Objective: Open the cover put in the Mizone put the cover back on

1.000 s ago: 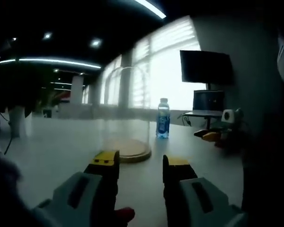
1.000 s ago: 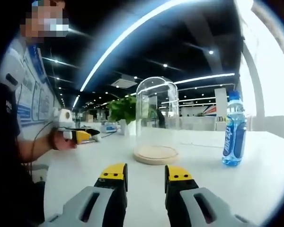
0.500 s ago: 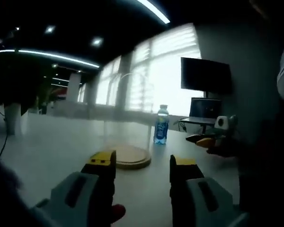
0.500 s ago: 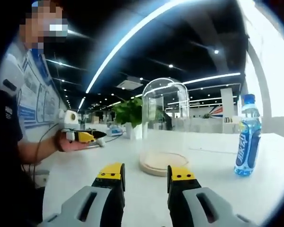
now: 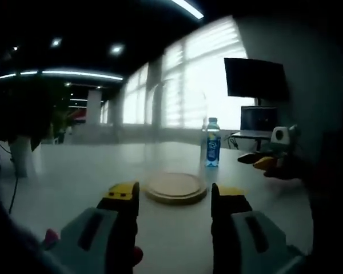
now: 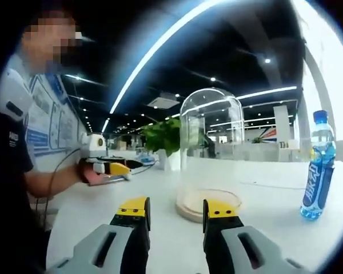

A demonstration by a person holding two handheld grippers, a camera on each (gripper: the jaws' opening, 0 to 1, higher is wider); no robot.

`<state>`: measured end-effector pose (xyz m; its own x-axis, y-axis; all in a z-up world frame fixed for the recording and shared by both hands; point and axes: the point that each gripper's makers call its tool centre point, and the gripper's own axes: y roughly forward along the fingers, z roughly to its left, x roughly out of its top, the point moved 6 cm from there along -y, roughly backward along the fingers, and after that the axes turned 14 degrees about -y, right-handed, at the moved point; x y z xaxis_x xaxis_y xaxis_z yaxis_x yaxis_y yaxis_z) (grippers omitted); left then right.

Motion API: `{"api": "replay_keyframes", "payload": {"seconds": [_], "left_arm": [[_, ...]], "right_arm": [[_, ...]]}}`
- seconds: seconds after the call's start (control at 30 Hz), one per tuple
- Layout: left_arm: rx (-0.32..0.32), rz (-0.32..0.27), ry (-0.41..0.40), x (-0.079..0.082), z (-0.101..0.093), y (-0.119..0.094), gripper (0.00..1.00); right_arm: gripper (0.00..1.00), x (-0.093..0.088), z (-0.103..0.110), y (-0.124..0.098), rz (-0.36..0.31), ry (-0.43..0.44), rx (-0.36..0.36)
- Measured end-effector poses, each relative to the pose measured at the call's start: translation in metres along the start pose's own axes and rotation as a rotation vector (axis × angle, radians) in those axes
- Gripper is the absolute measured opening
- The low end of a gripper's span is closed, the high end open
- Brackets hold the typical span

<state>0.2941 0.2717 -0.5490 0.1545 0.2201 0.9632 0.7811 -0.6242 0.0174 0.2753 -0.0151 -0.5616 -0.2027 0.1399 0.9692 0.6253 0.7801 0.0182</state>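
Nearest to us, our right tool has its jaws parted and empty, low over the white tabletop; our left tool is likewise spread and holds nothing. Straight ahead of both stands the one glass dome cover, upright on its round wooden base. It appears closer to the right tool. Beyond, one Mizone bottle stands upright, beside the dome, not inside it.
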Motion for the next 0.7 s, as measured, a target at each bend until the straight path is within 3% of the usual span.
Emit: {"api": "replay_keyframes", "payload": {"seconds": [0.2, 0.43, 0.63, 0.7], "left_arm": [[0.014, -0.009, -0.059, 0.004, 0.011, 0.004, 0.39], [0.028, 0.012, -0.047, 0.0, 0.016, 0.01, 0.4], [0.063, 0.012, -0.107, 0.0, 0.031, 0.013, 0.4], [0.072, 0.008, -0.088, 0.0, 0.027, 0.01, 0.4]], "right_arm": [[0.31, 0.0, -0.004, 0.0, 0.015, -0.011, -0.012], [0.31, 0.003, -0.006, -0.003, 0.01, -0.021, -0.031], [0.31, 0.0, -0.004, -0.004, 0.019, -0.028, -0.027], [0.31, -0.001, -0.003, -0.005, 0.021, -0.029, -0.027]]}}
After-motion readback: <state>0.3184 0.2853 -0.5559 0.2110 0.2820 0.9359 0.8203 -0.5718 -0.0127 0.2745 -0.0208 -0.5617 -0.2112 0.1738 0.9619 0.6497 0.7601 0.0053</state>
